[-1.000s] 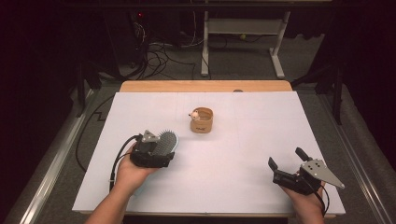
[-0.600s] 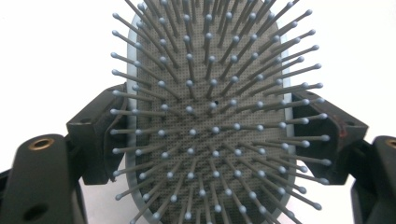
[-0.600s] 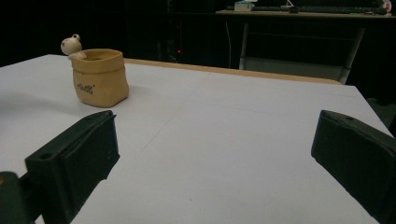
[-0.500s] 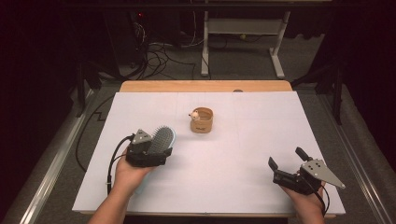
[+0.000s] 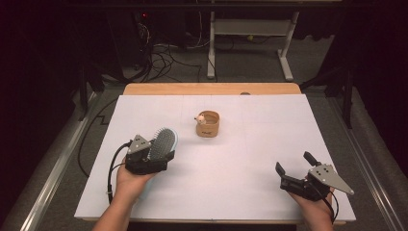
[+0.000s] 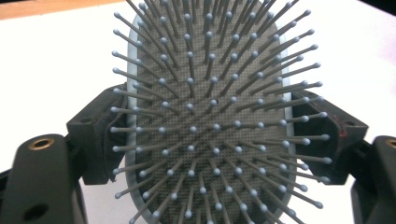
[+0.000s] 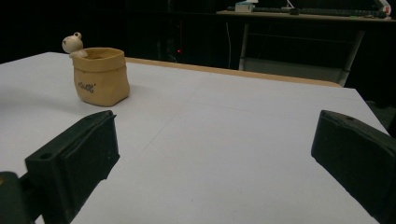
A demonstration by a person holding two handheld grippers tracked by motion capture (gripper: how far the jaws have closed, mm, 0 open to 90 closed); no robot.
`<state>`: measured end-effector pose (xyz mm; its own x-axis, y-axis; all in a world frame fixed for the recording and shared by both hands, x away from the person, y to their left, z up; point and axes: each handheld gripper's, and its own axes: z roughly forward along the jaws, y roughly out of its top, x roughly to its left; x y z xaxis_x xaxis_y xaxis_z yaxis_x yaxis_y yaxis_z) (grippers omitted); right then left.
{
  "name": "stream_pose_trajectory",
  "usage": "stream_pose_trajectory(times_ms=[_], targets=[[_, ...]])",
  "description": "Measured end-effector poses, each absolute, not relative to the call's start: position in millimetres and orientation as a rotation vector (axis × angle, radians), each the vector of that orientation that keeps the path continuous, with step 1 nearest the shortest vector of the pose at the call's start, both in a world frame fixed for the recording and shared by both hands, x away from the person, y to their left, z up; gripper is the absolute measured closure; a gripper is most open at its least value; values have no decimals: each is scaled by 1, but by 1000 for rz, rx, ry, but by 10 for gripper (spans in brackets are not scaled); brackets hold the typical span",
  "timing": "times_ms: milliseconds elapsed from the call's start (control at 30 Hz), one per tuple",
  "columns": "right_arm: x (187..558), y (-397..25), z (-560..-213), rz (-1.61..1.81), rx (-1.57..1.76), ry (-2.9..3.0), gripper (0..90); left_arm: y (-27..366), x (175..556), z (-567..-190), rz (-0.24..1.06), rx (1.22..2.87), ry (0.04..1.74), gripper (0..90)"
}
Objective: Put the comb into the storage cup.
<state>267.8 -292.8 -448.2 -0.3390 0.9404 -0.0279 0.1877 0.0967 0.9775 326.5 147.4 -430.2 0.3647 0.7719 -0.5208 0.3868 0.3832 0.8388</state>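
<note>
The hairbrush is a paddle type with a pale blue oval body, a dark grey perforated cushion and many thin grey bristles tipped with small balls. It sits at the near left of the white table, lifted and tilted so that its head points away from the person, clamped by its two long edges between the black jaws of the left gripper. In the left gripper view the hairbrush faces the camera bristles first, its rounded top edge upward.
</note>
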Motion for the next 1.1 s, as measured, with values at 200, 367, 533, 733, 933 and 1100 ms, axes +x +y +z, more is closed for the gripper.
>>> stream_pose_trajectory(times_ms=[200,367,533,733,933,1100], targets=[[268,-293,-448,1304,1127,1644,13,150,323,-426,353,1187,1200,208],[267,-293,-447,1304,1123,1643,13,151,320,-424,360,1154,1163,208],[267,-293,-447,1305,1124,1642,13,152,318,-421,380,1120,1132,208],[267,-293,-447,1307,1126,1639,13,149,318,-420,399,1116,1107,208],[267,-293,-447,1309,1127,1640,13,148,321,-419,369,1118,1106,208],[268,-293,-448,1312,1126,1645,13,145,323,-418,354,1120,1094,208]])
